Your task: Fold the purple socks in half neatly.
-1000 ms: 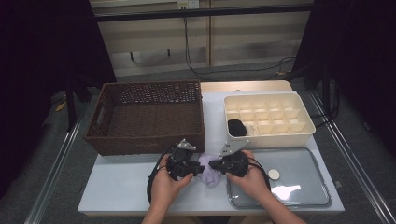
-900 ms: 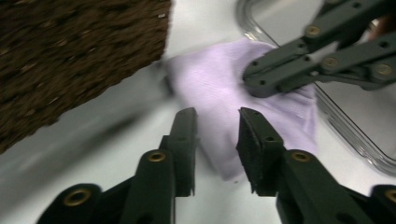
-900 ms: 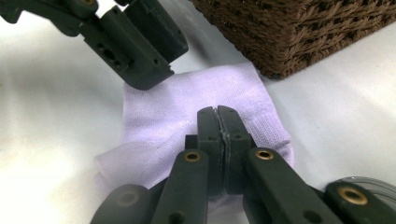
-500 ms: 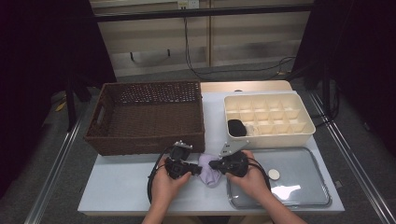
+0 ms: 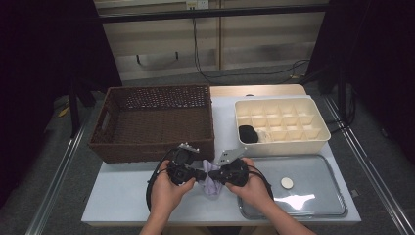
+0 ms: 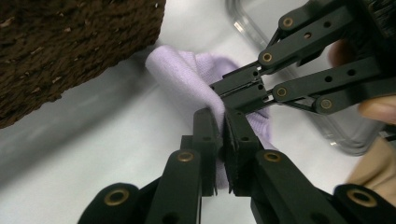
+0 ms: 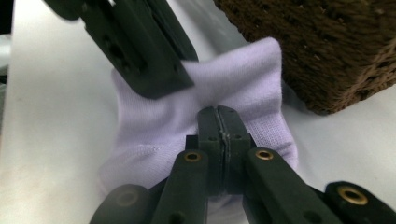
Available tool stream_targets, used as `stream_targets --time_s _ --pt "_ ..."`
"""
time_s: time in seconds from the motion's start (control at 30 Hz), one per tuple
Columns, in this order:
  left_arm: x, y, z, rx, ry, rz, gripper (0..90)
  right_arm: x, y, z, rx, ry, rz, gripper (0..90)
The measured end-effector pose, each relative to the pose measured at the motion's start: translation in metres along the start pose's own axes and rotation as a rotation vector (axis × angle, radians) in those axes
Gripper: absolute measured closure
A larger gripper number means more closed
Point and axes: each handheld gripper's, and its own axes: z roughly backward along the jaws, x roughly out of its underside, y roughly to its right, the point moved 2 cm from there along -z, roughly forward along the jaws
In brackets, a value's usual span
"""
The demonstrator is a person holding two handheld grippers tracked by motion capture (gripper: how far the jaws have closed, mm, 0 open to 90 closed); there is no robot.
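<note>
A lavender sock (image 5: pixel 211 185) hangs between both grippers over the table's front edge, just in front of the wicker basket. My right gripper (image 7: pixel 217 116) is shut on a fold of the sock (image 7: pixel 154 126). My left gripper (image 6: pixel 223 122) has just been closing, and its pads now pinch a ridge of the sock (image 6: pixel 184 74). In the left gripper view the right gripper (image 6: pixel 229 92) grips the same fabric just beyond. From above, the left gripper (image 5: pixel 200 173) and right gripper (image 5: pixel 212 173) meet tip to tip, each held in a hand.
A dark brown wicker basket (image 5: pixel 154 90) stands close behind the grippers at the left. A cream compartment box (image 5: pixel 284 100) at the back right holds a black item (image 5: pixel 248 133). A clear tray (image 5: pixel 313 200) with a small white disc (image 5: pixel 287 183) lies at the front right.
The left gripper's jaws have closed onto the sock beside the right gripper's tips. The right hand has stayed where it was, still holding the sock.
</note>
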Motion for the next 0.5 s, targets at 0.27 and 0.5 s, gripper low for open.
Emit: stream_targets --time_s 0.27,0.5 --pt "-0.004 0.012 -0.017 0.004 -0.017 -0.044 83.4 0.004 0.014 0.023 0.042 0.033 -0.051 87.3" --pt "-0.008 0.025 -0.031 -0.003 -0.022 -0.073 82.3 0.003 0.022 0.042 0.056 0.109 -0.131 81.6"
